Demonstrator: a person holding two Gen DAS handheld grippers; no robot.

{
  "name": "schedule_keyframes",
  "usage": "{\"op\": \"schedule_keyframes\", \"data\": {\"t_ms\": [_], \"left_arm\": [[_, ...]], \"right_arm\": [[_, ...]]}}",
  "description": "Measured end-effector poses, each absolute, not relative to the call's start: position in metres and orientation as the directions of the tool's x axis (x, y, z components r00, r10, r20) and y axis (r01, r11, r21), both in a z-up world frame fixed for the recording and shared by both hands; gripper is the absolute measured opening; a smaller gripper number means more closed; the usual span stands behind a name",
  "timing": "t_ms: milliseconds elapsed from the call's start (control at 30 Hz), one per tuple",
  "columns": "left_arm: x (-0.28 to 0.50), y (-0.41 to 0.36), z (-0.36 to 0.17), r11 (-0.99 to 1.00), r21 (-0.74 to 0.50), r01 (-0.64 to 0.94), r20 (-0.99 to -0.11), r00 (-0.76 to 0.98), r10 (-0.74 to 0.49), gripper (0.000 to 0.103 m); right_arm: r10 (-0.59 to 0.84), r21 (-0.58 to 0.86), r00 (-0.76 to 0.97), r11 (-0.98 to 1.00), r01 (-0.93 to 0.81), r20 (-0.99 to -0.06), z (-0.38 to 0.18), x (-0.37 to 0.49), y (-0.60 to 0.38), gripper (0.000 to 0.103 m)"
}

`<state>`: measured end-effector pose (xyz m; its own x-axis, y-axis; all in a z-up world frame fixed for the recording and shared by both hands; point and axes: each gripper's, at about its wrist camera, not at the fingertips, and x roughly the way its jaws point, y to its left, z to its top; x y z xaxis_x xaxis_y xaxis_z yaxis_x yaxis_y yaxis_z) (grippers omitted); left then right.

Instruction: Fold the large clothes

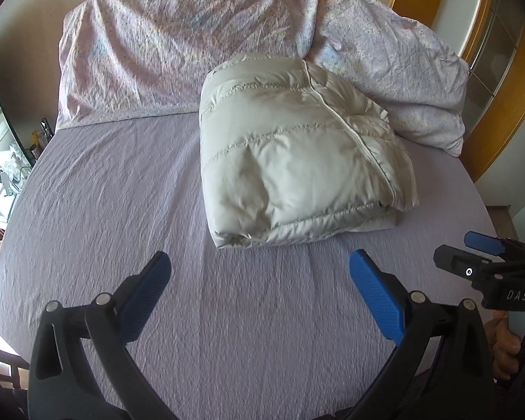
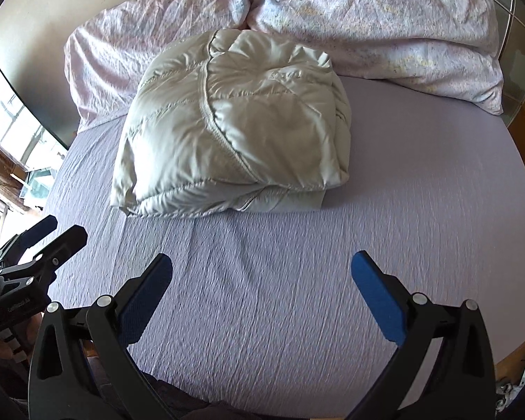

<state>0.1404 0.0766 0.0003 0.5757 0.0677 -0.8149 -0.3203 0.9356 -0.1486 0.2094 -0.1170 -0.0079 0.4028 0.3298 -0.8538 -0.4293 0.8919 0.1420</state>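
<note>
- On the bed (image 1: 122, 227), which has a lilac sheet with fine wrinkles, we see the folded jacket (image 1: 297, 161); it is a pale grey-beige padded one and it lies as a compact bundle.
- Behind the jacket we see a pink patterned duvet (image 1: 178, 45), crumpled against the wall, and the far edge of the bundle touches it.
- Our left gripper (image 1: 259, 273) is wide open with nothing between its blue pads (image 1: 378, 297); it hangs over the bare sheet, near the front edge of the jacket but apart from it.
- Our right gripper (image 2: 260, 273) is also fully open and empty, over the sheet in front of the jacket and not touching it.
- From the left wrist view, the right gripper appears at the right border, with a hand (image 1: 507, 346) under it.
- At the right side we see a yellow wooden frame (image 1: 500, 112).
</note>
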Motion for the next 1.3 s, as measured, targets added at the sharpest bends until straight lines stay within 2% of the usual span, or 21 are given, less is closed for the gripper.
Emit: {"op": "schedule_keyframes", "data": {"t_ms": [1300], "left_arm": [[0.133,0.074,-0.007,0.936,-0.216,-0.278,-0.806,0.592,-0.010,0.101]], "right_arm": [[0.355,0.169,0.426,0.894,-0.414,-0.832,-0.010,0.197,-0.118,0.102]]}}
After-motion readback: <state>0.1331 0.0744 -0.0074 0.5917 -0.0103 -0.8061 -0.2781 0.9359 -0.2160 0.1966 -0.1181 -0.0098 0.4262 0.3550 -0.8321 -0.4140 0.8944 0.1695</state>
